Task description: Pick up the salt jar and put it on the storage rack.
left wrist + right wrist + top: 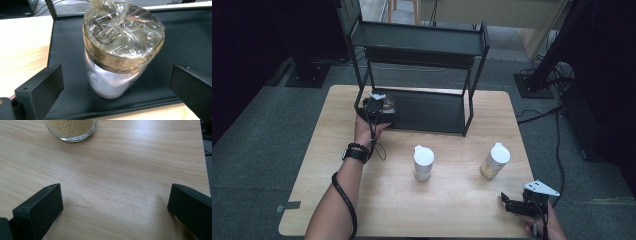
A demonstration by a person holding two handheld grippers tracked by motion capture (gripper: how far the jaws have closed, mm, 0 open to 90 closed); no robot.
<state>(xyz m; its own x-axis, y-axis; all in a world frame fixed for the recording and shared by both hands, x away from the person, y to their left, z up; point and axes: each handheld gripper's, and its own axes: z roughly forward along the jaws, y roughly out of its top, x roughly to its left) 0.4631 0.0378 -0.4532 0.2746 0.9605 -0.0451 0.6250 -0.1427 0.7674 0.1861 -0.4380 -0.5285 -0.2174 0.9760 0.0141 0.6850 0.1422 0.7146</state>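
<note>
Left gripper (117, 82) jaws spread wide, clear of the film-capped jar (120, 55) standing upright at frame centre on the black shelf tray (190, 42). Right gripper (115, 205) released, over bare table.

The jar (117, 75) between my left jaws looks like clear glass, its mouth sealed in crinkled, glossy plastic film (123, 32). It stands on a matt black shelf (185, 45), finely grained, likely painted metal. My jaws are dull black plastic. The table (120, 170) is pale wood-grain laminate with a soft sheen; at twelve o'clock sits a smooth glass jar (71, 130) of grains.
</note>
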